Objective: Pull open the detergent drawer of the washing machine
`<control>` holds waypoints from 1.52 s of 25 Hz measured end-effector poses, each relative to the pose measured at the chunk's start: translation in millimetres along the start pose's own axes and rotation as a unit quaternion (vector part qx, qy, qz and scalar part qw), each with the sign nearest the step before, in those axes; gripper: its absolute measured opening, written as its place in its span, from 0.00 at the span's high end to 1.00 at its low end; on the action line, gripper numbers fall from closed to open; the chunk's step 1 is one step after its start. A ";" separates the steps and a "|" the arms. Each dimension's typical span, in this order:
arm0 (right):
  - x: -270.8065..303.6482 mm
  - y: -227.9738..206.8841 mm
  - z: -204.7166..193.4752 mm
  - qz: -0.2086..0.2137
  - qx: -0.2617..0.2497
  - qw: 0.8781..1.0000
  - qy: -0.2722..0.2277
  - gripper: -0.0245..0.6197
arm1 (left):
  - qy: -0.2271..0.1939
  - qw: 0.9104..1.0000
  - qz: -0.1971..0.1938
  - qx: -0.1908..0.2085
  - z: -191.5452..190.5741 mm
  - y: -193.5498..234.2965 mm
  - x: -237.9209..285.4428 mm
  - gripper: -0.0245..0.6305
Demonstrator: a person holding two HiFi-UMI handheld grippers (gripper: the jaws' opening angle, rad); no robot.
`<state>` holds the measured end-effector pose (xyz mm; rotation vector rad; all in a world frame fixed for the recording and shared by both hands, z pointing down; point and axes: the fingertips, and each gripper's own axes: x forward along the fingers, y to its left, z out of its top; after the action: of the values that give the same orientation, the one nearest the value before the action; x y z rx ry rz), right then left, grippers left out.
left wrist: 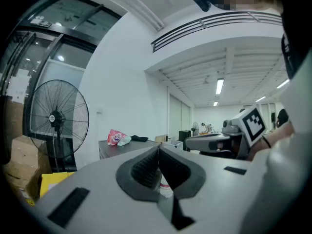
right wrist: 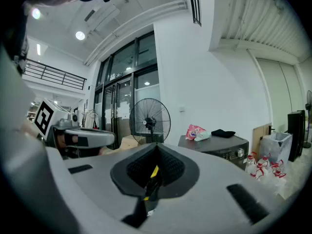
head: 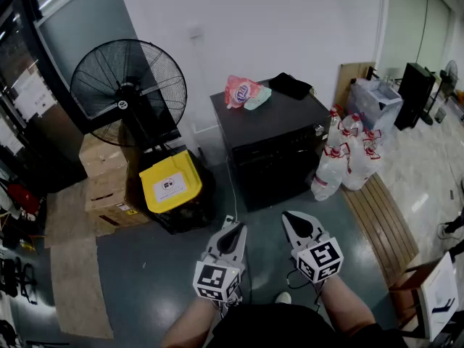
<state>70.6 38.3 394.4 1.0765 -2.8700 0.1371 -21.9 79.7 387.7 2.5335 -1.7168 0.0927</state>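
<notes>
where left tool [head: 232, 227] and right tool [head: 291, 218] hover, both are closed.

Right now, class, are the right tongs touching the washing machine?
Apart. The head view shows a strip of floor between the right tongs and the washing machine.

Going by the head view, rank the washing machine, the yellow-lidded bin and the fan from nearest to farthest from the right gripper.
From the right gripper:
1. Washing machine, straight ahead.
2. Yellow-lidded bin, ahead and to the left.
3. Fan, behind the bin, far left.
</notes>
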 end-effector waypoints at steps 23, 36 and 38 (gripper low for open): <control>-21.0 -43.4 -8.2 0.030 0.015 0.999 -0.023 0.63 | -0.020 1.000 0.007 -0.003 -1.6 -41.3 31.8 0.60; -18.9 -91.7 -14.6 0.033 0.043 0.998 -0.023 0.60 | -0.022 0.999 0.025 0.006 1.8 -52.3 63.9 0.58; -12.1 -96.2 -17.5 0.032 0.041 0.998 -0.021 0.60 | -0.023 0.999 0.025 0.005 0.1 -46.9 70.3 0.58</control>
<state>143.7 -24.2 416.1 1.0116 -2.9625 0.2409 47.7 32.1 392.7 2.5199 -1.8024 0.0460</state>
